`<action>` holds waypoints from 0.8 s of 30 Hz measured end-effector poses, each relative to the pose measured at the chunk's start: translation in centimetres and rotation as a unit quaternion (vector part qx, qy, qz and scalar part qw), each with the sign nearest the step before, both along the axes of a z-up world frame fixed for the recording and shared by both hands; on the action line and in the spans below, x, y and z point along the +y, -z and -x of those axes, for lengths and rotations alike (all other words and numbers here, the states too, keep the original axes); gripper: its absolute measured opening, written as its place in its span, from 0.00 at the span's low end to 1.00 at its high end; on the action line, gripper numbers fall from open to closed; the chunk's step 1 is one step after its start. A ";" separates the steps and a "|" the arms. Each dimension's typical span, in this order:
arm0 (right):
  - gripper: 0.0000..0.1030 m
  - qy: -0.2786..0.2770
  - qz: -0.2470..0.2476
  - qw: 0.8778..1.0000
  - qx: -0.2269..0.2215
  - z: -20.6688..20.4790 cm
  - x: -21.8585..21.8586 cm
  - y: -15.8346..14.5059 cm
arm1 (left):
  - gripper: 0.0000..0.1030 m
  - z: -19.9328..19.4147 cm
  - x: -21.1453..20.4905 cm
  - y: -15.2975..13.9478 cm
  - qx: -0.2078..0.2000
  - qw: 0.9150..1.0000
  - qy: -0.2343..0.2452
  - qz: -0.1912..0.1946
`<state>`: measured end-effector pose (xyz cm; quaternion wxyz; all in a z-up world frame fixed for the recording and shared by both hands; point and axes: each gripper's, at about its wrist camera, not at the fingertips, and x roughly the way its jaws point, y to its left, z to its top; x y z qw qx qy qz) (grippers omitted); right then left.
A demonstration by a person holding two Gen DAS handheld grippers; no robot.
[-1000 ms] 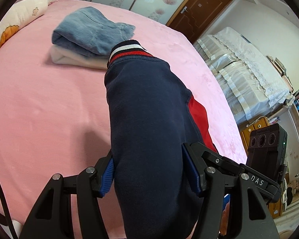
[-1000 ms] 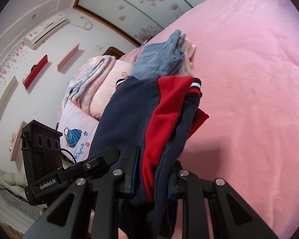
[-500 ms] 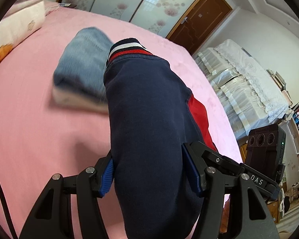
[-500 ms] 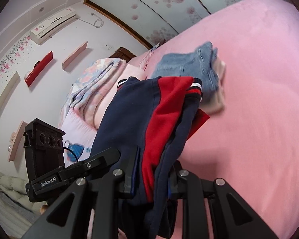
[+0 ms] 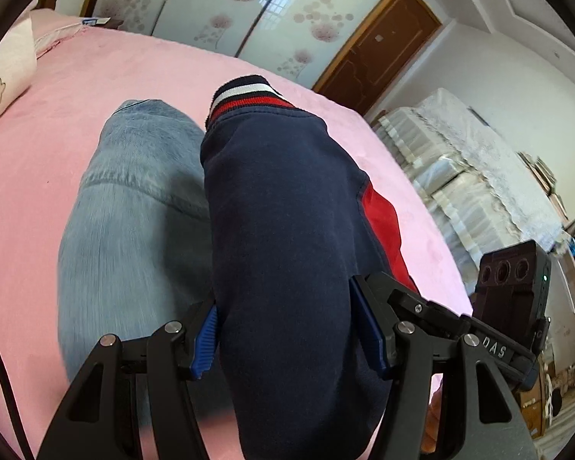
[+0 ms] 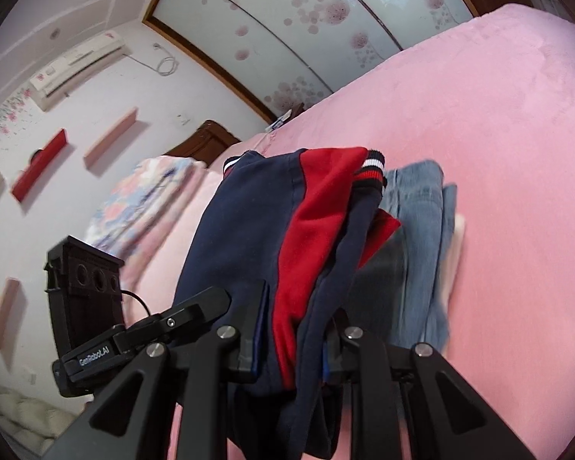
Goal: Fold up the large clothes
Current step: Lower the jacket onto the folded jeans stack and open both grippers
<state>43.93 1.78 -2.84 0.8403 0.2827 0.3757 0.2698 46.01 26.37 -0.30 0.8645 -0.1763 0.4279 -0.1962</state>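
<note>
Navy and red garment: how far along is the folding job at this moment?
Done: folded blue denim lies on the pink bed, over a pale folded piece. The navy and red garment already looks folded into a compact bundle. In hand: the left gripper and right gripper both clamp that bundle, held beside and above the denim. Left: likely setting it on the stack and letting go.

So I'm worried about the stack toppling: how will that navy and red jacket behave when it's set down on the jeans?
The navy and red jacket looks thick yet floppy, bulging between the left gripper pads. It will probably slump rather than slide on the folded jeans, which look soft.
</note>
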 end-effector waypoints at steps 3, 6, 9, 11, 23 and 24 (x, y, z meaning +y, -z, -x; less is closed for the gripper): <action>0.20 0.008 0.005 1.000 0.015 -2.7 0.7 2.4 | 0.59 -3.1 0.2 2.2 0.010 1.000 -0.003 -0.015; 0.21 0.000 0.025 0.999 0.027 -4.2 1.5 4.7 | 0.60 -4.6 0.1 4.3 0.011 0.999 -0.009 -0.044; 0.21 0.003 0.048 0.999 0.023 -4.3 2.0 5.3 | 0.60 -4.6 -0.5 4.8 -0.007 0.997 -0.009 -0.074; 0.22 0.005 0.059 0.998 0.022 -4.1 2.2 5.1 | 0.60 -4.7 -0.7 4.8 -0.008 0.997 -0.009 -0.079; 0.39 0.018 0.126 0.992 0.014 0.5 1.3 -0.5 | 0.69 -0.3 -2.6 1.3 0.008 0.992 -0.047 -0.117; 0.39 0.016 0.130 0.991 0.012 1.3 1.1 -1.2 | 0.69 0.4 -2.7 0.7 0.008 0.992 -0.049 -0.119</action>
